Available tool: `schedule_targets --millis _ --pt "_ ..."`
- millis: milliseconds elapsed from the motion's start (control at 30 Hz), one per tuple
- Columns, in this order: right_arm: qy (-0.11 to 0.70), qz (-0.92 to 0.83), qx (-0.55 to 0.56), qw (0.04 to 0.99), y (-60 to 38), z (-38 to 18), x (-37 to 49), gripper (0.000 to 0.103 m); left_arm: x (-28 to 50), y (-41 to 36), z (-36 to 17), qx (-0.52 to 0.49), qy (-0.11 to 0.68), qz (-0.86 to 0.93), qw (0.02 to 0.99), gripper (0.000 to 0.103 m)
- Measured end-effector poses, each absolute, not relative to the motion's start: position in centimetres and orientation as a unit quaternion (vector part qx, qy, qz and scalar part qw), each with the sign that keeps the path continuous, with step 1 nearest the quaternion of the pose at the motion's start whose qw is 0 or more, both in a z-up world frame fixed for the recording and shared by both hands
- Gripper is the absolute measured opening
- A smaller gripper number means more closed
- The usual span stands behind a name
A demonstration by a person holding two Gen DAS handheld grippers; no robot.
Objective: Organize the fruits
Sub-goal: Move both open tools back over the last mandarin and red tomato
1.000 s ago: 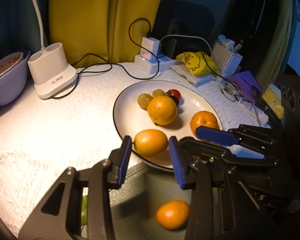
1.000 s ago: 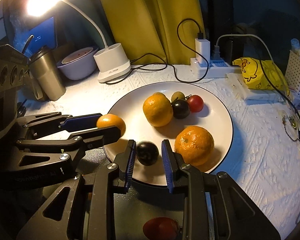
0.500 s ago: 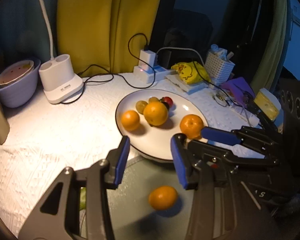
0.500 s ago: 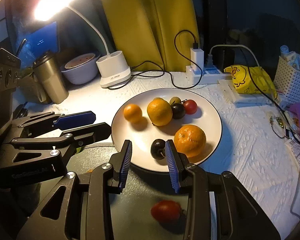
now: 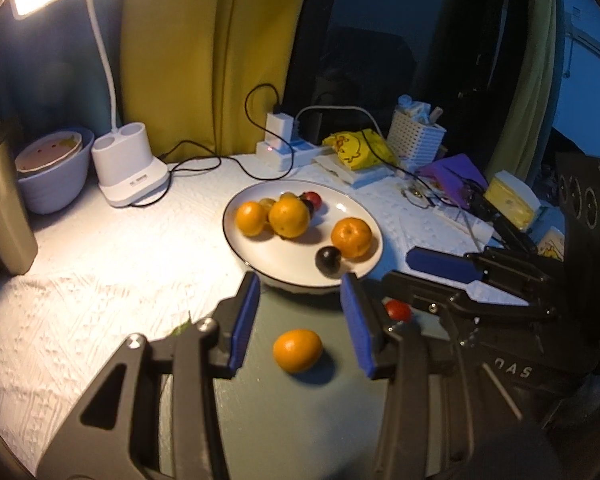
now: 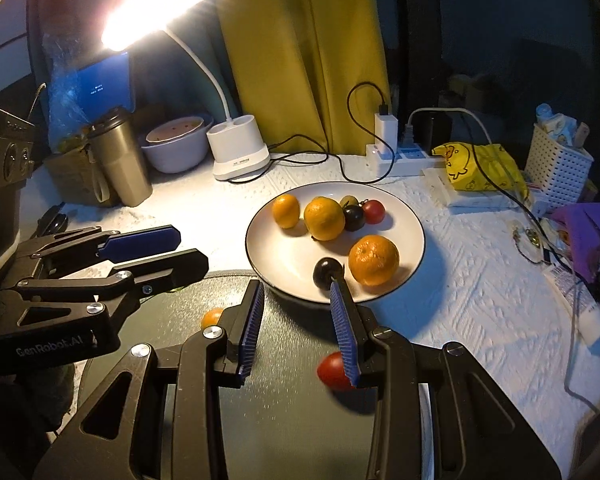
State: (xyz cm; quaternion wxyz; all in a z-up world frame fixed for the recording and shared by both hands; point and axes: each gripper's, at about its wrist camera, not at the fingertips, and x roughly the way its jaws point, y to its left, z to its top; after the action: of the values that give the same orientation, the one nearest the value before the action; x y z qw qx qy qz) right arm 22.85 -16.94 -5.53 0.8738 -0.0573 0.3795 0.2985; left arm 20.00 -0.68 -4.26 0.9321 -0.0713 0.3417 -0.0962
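Note:
A white plate holds several fruits: oranges, a small orange, a dark plum and a red tomato. In front of it a dark round tray carries a small orange and a red tomato. My left gripper is open and empty above the tray's orange. My right gripper is open and empty above the tray.
A white desk lamp base, a lavender bowl and a metal tumbler stand at the back left. A power strip, a yellow bag, a white basket and cables lie at the back right.
Both grippers have pulled back and up from the plate, empty. The small orange and the dark plum they released now rest on the plate; more of the tray shows.

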Motion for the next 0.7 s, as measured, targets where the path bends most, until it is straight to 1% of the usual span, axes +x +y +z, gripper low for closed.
schedule_targets --millis 333,700 --pt "0.383 0.293 -0.054 0.874 -18.4 -5.9 20.7 0.037 17.8 -1.6 -4.9 -0.068 0.348 -0.097 0.930 0.044" --pt "0.396 0.288 -0.043 0.871 -20.1 -7.4 20.0 0.037 17.5 -3.1 -6.4 -0.062 0.370 -0.095 0.922 0.044"
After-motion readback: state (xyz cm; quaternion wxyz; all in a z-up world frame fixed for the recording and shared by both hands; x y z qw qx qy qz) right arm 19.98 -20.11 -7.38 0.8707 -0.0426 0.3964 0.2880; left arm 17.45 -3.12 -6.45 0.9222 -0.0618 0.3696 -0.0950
